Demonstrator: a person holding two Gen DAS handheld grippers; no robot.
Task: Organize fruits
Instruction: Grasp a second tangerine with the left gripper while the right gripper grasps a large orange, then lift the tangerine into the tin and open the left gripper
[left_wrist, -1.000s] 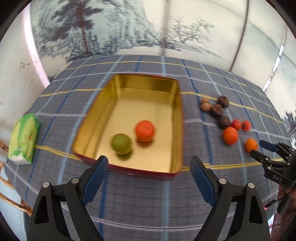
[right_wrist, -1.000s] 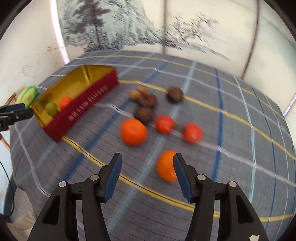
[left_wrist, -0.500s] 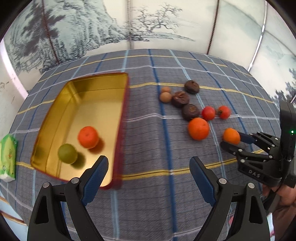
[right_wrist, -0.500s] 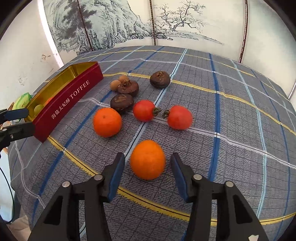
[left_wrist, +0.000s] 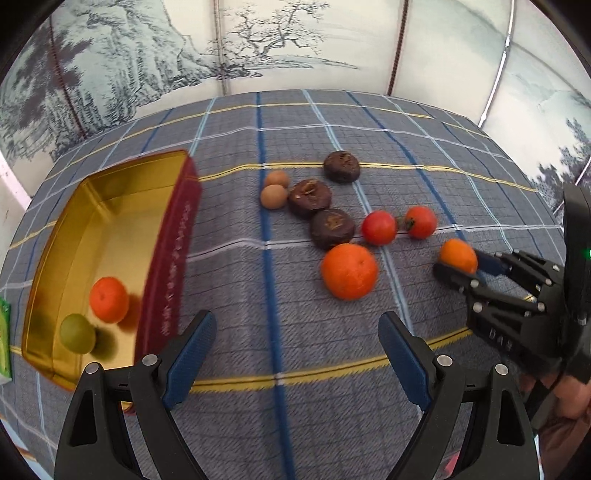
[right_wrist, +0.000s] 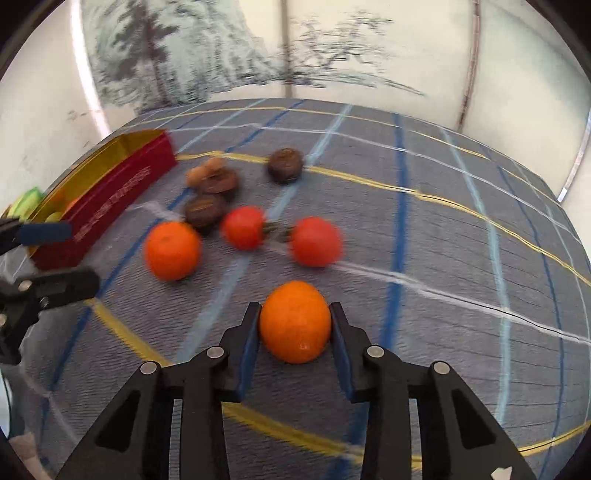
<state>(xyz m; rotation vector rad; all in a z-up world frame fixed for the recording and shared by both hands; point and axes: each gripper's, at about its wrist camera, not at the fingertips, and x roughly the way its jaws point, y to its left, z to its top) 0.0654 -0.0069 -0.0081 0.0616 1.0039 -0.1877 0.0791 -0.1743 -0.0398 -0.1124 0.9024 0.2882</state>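
The right gripper (right_wrist: 294, 332) is clamping the small orange (right_wrist: 294, 322), its jaws having just been closing until both blue pads are pressing the fruit's sides. The orange is sitting low between the fingers on the checked tablecloth (right_wrist: 443, 258), not yet lifted as far as I can judge. It looks like the nearest fruit to that hand, which is probably why it is being taken first.

The left gripper (left_wrist: 297, 350) is hanging with its jaws wide apart and nothing between them. Ahead of it, a little to the right, is lying a bigger orange (left_wrist: 349, 271), and that wide spread would suit such a round fruit, so I am guessing that one is its target.

Beyond the big orange, further from both tongs, two red tomato-like fruits (left_wrist: 378, 228) are lying side by side, with three dark brown round fruits (left_wrist: 331, 228) and two small tan ones (left_wrist: 273, 196) behind them.

Off to the left of the left tongs, the gold tin with red sides (left_wrist: 173, 251) is standing open, already holding an orange fruit (left_wrist: 109, 299) and a green one (left_wrist: 77, 333). That is presumably where the clamped orange is going.
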